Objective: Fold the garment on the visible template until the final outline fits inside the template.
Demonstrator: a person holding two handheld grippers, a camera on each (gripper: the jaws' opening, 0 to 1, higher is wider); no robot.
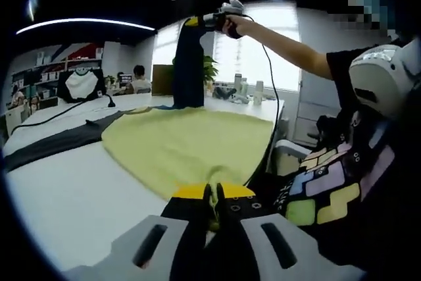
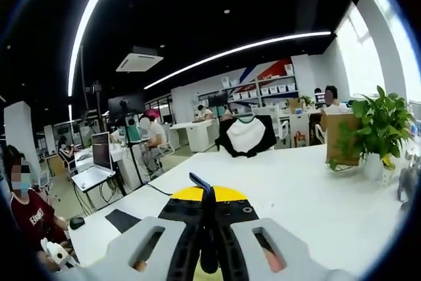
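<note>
A yellow-green garment (image 1: 191, 143) lies spread on the white table (image 1: 72, 195). My left gripper (image 1: 214, 193) is shut on its near edge, at the table's front. A person's hand holds my right gripper (image 1: 200, 21) high above the far end, and a dark navy length of cloth (image 1: 189, 64) hangs from it down to the garment. In the right gripper view my right gripper (image 2: 205, 197) is shut on a thin dark navy fold (image 2: 201, 183). A dark grey template sheet (image 1: 62, 143) lies on the table to the left, partly under the garment.
A black cable (image 1: 66, 111) runs across the table's left part. Bottles (image 1: 247, 89) and a potted plant (image 2: 375, 129) stand at the far end. The person (image 1: 355, 156) stands close on the right. A laptop (image 2: 100, 153) sits on another desk.
</note>
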